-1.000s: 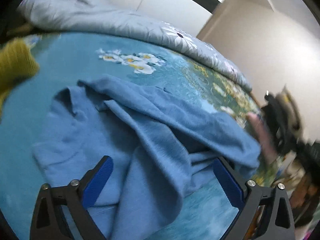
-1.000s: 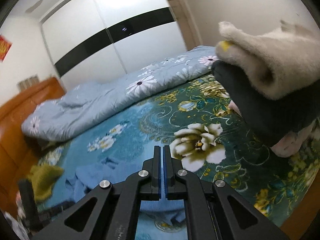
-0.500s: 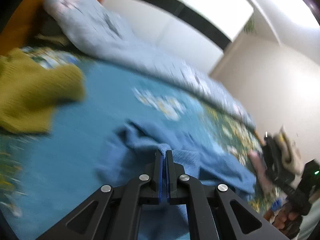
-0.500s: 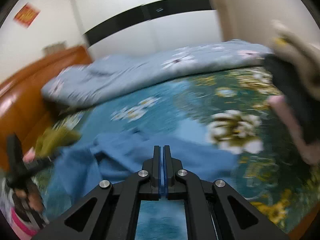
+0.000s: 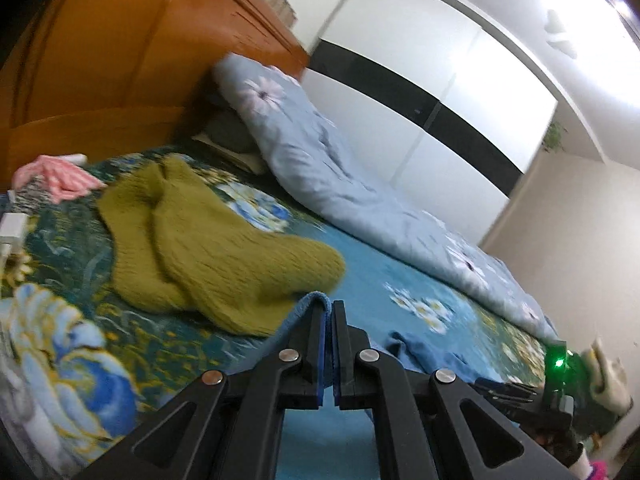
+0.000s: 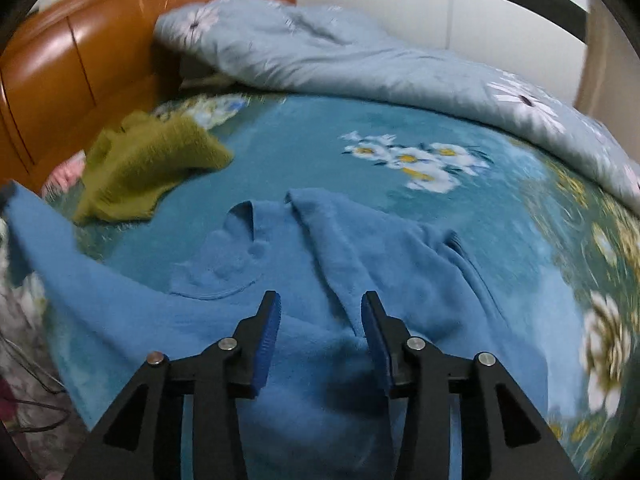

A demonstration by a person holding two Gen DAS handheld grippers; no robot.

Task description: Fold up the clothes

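Two hand-held grippers are working a soft, fleecy blue sweater [image 6: 320,280] that is lying rumpled on the floral bed sheet [image 6: 320,136]. The left hand-held gripper [image 5: 327,312] is pinching a folded edge of the sweater between its blue pads. The right hand-held gripper [image 6: 319,320] is hovering spread over the garment. A chunky-knit olive sweater [image 5: 208,248] is lying nearby, beside a puffy pale-blue quilt [image 5: 320,160]. No writing is showing.
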